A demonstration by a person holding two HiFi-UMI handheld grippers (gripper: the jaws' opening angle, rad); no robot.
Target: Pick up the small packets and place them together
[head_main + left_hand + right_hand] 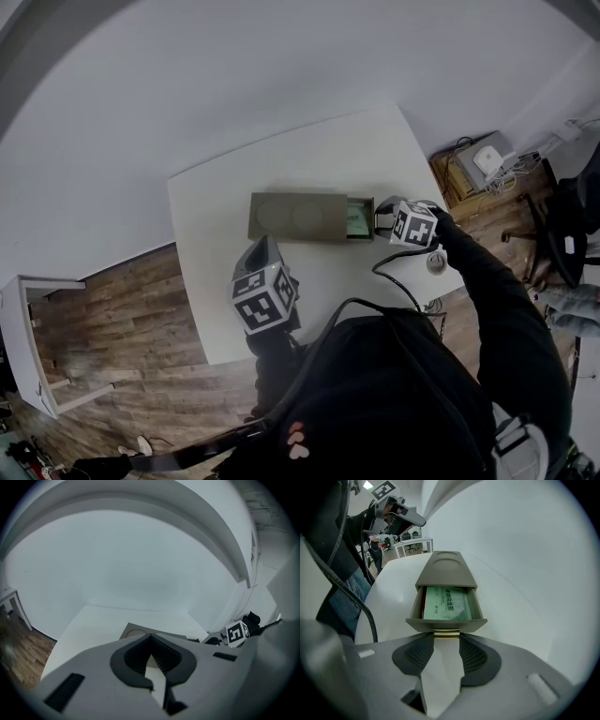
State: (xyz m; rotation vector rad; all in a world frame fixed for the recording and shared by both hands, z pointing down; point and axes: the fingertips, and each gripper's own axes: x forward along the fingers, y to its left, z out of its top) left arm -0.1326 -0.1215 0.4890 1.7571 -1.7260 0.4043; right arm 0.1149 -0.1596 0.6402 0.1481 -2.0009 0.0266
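Note:
A grey drawer box lies on the white table. Its drawer is pulled out toward the right gripper view's camera, and a green packet lies flat inside, also seen as a green packet from the head view. My right gripper is shut on the drawer's brass handle at the box's right end. My left gripper hovers near the table's front edge, short of the box, shut with nothing held. Any packets deeper in the drawer are hidden.
The table's front edge and right corner are close to both grippers; wooden floor lies beyond. A black cable trails from the right gripper. A small round object sits by the table's right edge. A low stand with devices is at far right.

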